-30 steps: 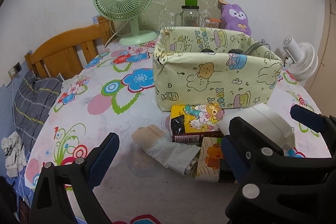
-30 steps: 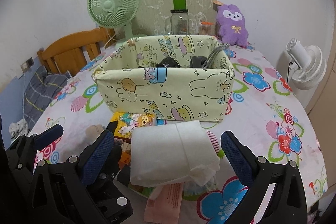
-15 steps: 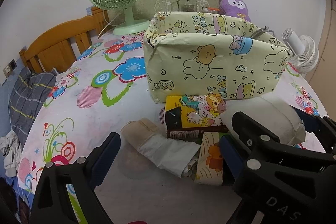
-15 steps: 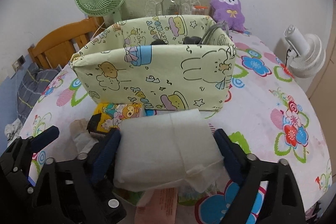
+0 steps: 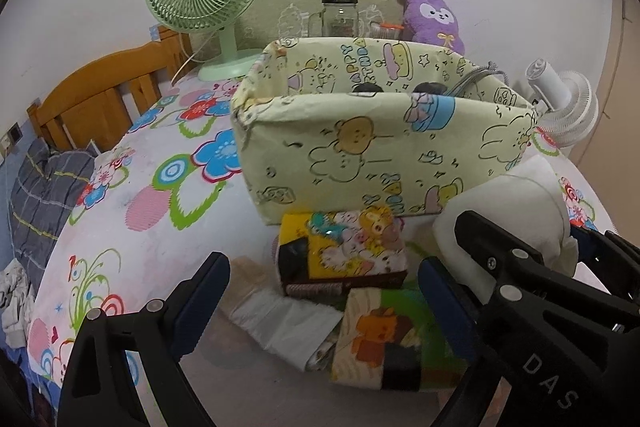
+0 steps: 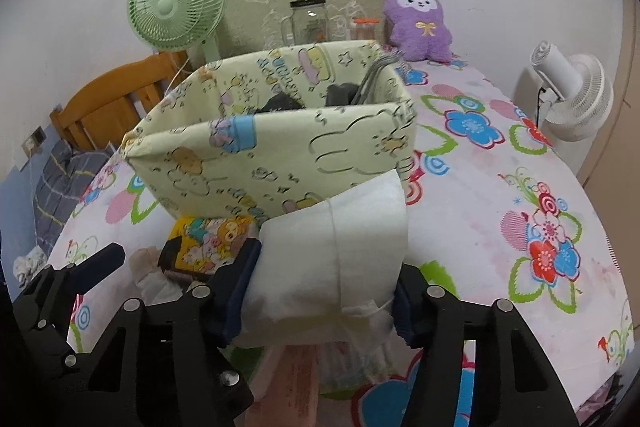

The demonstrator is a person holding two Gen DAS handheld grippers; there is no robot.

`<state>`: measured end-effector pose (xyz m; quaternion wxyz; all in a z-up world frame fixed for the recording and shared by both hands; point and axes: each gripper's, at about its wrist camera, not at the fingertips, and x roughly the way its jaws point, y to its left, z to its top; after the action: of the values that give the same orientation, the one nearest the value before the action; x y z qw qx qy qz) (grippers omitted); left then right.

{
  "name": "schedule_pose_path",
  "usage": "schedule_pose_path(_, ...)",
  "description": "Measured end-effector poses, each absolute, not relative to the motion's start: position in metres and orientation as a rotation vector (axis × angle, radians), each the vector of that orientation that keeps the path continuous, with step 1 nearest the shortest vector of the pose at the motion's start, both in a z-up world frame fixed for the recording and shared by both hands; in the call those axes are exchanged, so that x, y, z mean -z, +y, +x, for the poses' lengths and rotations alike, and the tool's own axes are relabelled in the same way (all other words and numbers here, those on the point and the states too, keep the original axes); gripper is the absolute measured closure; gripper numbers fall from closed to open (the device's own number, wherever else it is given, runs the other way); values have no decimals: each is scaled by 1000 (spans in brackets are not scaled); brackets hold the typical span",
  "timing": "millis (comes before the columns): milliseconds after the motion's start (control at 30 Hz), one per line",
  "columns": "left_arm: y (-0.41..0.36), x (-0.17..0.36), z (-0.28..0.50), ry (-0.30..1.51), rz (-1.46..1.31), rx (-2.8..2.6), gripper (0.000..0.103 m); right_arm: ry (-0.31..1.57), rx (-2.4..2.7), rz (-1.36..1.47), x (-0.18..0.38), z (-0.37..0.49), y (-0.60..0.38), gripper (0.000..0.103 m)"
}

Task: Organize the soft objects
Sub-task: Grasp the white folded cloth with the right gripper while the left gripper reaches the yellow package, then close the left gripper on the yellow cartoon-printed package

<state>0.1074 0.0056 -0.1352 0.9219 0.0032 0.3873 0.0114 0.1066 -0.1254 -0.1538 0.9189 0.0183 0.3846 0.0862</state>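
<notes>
Gripper (image 6: 324,291) closing, squeezing soft white pack (image 6: 336,251).

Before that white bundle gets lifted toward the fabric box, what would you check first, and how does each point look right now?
1. Right gripper on the white folded cloth: ok, jaws closing, pads pressing both sides.
2. Grip secure: cannot tell.
3. Fabric bin open on top: ok.
4. Room inside the bin: cannot tell, dark items and a grey cord show.
5. Left gripper clear of the cloth: ok, open, holding nothing.
6. Yellow cartoon packet free of the cloth: ok.
</notes>
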Motion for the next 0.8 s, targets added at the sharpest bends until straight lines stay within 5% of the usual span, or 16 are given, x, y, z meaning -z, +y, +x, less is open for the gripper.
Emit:
schedule_pose_path(600,0,150,135,833,0,-1,7,811,-134,49,162,127,-132,47)
schedule_pose_path(800,0,157,141,858,-16,23,25,822,-127,51,168,132,-132,48)
